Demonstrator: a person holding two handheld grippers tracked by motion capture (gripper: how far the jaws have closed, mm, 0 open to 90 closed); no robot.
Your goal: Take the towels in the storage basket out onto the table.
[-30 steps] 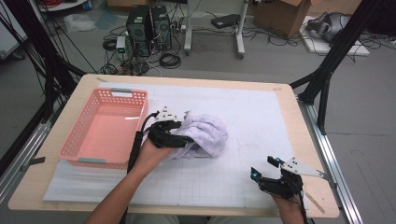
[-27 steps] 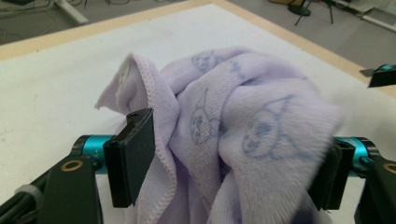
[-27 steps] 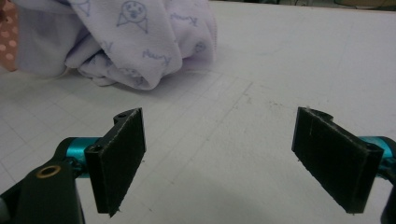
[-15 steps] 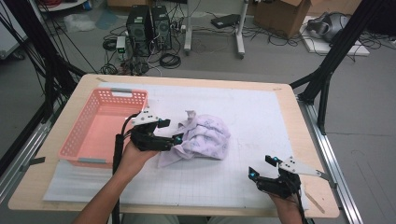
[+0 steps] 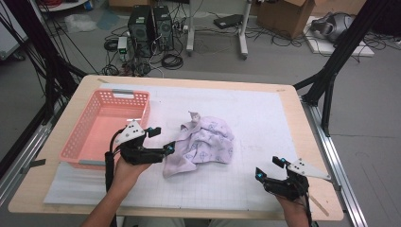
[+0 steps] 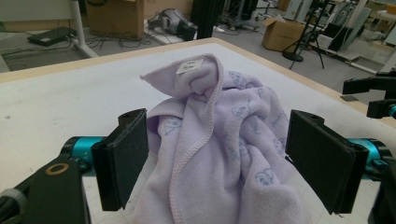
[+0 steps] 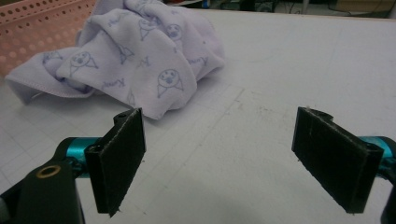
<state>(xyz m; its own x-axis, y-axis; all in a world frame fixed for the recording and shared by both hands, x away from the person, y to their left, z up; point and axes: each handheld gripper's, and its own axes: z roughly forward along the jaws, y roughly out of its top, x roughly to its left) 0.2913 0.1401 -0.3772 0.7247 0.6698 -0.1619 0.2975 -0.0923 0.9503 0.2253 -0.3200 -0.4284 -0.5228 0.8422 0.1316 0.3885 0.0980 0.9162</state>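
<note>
My left claw [image 5: 163, 140] gapes around the crumpled lilac printed towel [image 5: 204, 143]; I'd pinch its hem at six o'clock. Right claw [image 5: 267, 166] spread, empty.

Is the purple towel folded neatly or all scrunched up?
Scrunched up. The lilac printed towel lies in a crumpled heap on the white gridded mat, one tagged corner poking upward, beside the pink plastic basket.

no readable text, small white tag [image 6: 190, 66] on towel [image 6: 224, 154] illegible
</note>
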